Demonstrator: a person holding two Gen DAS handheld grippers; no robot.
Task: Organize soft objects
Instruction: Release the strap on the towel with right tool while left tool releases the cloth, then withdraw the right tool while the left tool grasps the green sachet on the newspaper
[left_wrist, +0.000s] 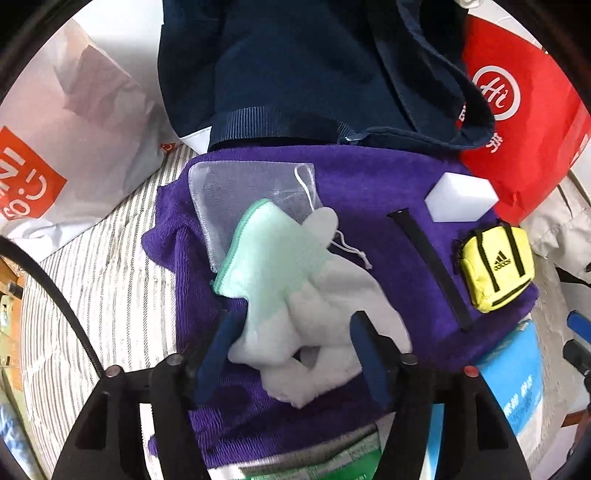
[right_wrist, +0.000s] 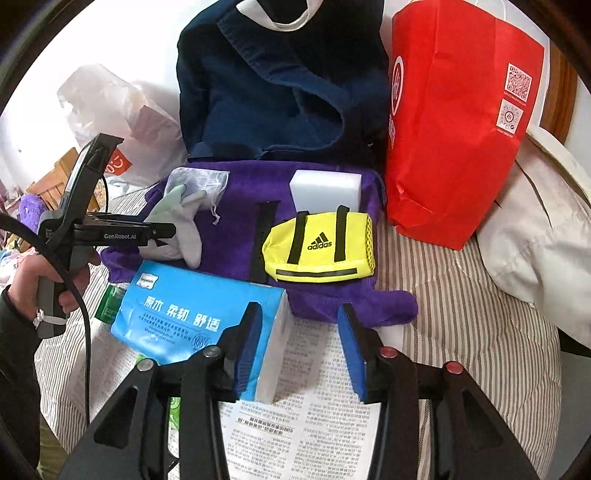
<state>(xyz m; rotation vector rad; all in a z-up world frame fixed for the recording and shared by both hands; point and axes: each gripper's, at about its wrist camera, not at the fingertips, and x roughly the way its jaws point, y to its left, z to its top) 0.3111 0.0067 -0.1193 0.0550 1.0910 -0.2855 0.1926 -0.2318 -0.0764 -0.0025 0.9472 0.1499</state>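
A white glove with a mint-green cuff lies on a purple towel. My left gripper is open, its blue fingers on either side of the glove's finger end. A mesh drawstring pouch, a white sponge block, a black strap and a yellow Adidas mini bag also lie on the towel. In the right wrist view my right gripper is open and empty above a newspaper, next to a blue tissue pack. The left gripper shows there at the glove.
A navy tote bag stands behind the towel, a red paper bag to its right and a white plastic bag to its left. All rest on a striped bedsheet. A white garment lies at the far right.
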